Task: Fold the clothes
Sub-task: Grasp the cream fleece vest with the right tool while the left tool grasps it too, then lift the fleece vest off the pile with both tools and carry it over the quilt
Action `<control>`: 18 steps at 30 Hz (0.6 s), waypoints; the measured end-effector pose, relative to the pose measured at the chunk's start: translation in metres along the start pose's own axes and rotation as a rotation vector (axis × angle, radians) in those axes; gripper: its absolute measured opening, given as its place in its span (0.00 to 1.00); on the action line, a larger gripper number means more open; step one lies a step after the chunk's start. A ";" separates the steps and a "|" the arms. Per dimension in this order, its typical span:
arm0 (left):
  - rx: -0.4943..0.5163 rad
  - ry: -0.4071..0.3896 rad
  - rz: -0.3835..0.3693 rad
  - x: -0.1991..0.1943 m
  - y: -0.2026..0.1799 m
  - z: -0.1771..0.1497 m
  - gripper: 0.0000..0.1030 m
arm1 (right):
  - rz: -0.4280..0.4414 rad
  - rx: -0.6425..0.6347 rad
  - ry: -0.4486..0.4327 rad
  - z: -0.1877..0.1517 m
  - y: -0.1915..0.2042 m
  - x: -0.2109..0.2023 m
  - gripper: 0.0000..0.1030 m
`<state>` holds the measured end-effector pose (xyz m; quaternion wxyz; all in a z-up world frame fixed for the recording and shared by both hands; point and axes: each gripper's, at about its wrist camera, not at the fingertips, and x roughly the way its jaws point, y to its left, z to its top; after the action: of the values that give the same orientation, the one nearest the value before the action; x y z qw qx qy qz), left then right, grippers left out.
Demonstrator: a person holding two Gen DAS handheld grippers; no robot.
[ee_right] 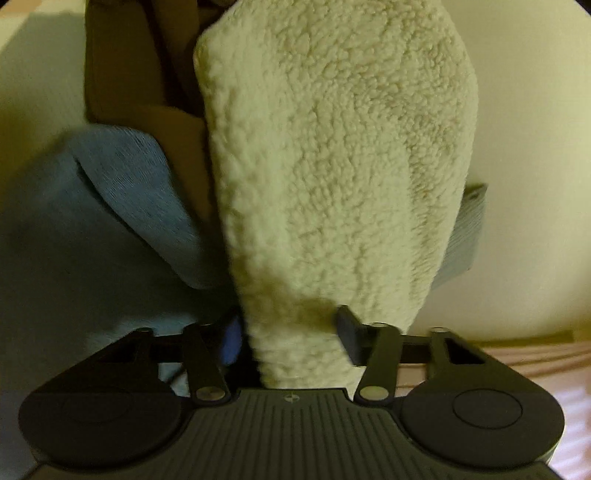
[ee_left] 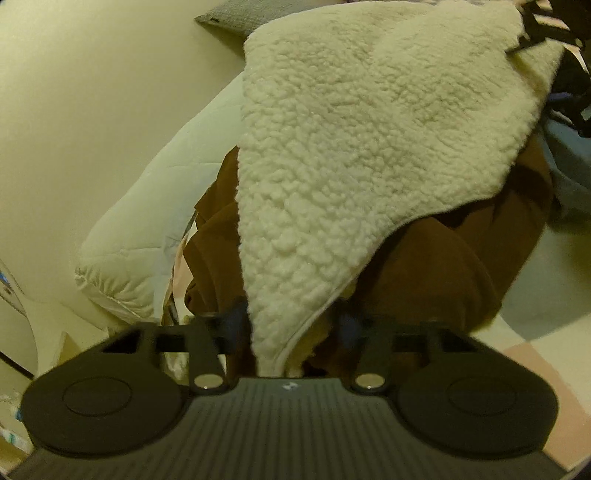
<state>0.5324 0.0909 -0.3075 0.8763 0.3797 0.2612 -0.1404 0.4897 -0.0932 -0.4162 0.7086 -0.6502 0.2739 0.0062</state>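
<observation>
Both tongs I run are clenched on the same garment. Left tongs: pads pinch a corner of the cream fleece garment, which rises from bottom centre and fills the upper right of the frame; brown fabric side shows beneath it at centre right. Right tongs: pads grip a fleece fold that runs up the middle of the frame, brown fabric at upper left. Quilted pale bedding sits at left centre in my left view. Blue-grey cloth lies at left centre in my right view, touching the fleece. Grey textile corner at top centre, left view.
</observation>
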 end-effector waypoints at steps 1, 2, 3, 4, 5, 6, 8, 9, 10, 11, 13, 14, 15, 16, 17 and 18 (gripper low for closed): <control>-0.018 0.003 -0.007 0.000 0.004 0.002 0.13 | 0.015 0.005 -0.009 -0.003 -0.005 0.000 0.22; -0.036 0.004 -0.014 -0.001 0.009 0.004 0.12 | 0.027 0.025 -0.025 -0.006 -0.013 -0.002 0.08; -0.061 0.003 -0.022 -0.003 0.015 0.007 0.11 | 0.038 0.051 -0.038 -0.009 -0.022 -0.007 0.08; -0.091 0.001 -0.030 -0.008 0.022 0.010 0.11 | 0.054 0.095 -0.051 -0.013 -0.036 -0.014 0.07; -0.122 -0.004 -0.034 -0.013 0.030 0.014 0.11 | 0.055 0.133 -0.061 -0.017 -0.048 -0.022 0.07; -0.154 -0.010 -0.036 -0.020 0.039 0.018 0.10 | 0.043 0.173 -0.072 -0.022 -0.061 -0.032 0.07; -0.218 -0.035 -0.042 -0.036 0.058 0.029 0.10 | 0.026 0.292 -0.079 -0.036 -0.097 -0.058 0.07; -0.252 -0.058 -0.040 -0.047 0.069 0.036 0.10 | 0.023 0.358 -0.079 -0.043 -0.115 -0.071 0.07; -0.276 -0.084 -0.034 -0.057 0.079 0.045 0.10 | 0.018 0.441 -0.079 -0.054 -0.137 -0.086 0.06; -0.297 -0.113 -0.030 -0.069 0.088 0.054 0.10 | 0.010 0.505 -0.078 -0.063 -0.155 -0.099 0.06; -0.331 -0.192 -0.016 -0.099 0.107 0.077 0.09 | -0.010 0.617 -0.077 -0.084 -0.190 -0.129 0.06; -0.345 -0.232 -0.008 -0.113 0.114 0.088 0.09 | -0.021 0.654 -0.080 -0.094 -0.204 -0.144 0.06; -0.356 -0.271 0.001 -0.127 0.121 0.099 0.09 | -0.030 0.695 -0.087 -0.104 -0.218 -0.161 0.06; -0.368 -0.310 0.011 -0.141 0.127 0.111 0.09 | -0.033 0.730 -0.094 -0.113 -0.229 -0.176 0.06; -0.379 -0.352 0.015 -0.156 0.133 0.124 0.09 | -0.028 0.770 -0.101 -0.124 -0.240 -0.194 0.06; -0.387 -0.391 0.015 -0.171 0.138 0.138 0.09 | -0.022 0.811 -0.107 -0.135 -0.251 -0.211 0.06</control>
<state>0.5014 0.0901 -0.0504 0.9673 0.1730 0.1062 -0.1519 0.3507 -0.1831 -0.1027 0.9208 -0.3199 0.2099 -0.0759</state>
